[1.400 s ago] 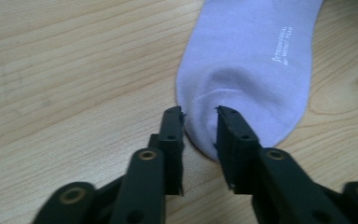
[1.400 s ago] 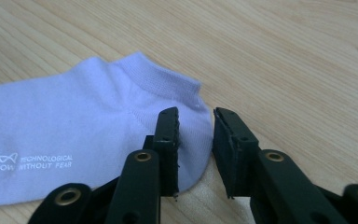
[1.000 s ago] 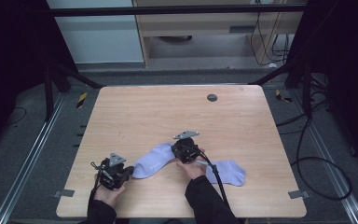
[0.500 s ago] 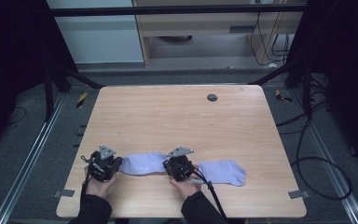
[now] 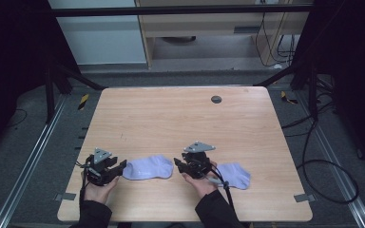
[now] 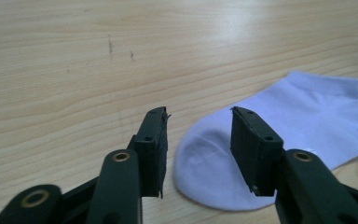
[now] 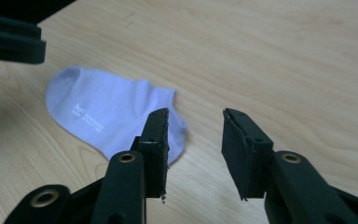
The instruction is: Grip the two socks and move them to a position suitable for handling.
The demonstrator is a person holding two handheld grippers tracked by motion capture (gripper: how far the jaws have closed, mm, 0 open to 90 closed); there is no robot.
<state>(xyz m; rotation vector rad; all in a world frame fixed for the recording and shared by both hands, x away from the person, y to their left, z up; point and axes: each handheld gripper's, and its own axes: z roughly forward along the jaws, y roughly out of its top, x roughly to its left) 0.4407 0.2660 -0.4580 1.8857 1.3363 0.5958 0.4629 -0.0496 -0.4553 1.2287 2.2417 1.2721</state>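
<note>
Both my claws have just been opening and have let go of the lilac sock, which has slid toward the frame's lower left. My left claw and right claw gape empty beside it on the worktop. Its white print is unreadable.

Both hands wore dark sleeves, and each carried a black claw, the left claw and the right claw, topped by a grey three-cornered plate. Each had flat black jaws with ribbed pads, brass-ringed pivot holes and small screws. A black cable trailed from the right one.
</note>
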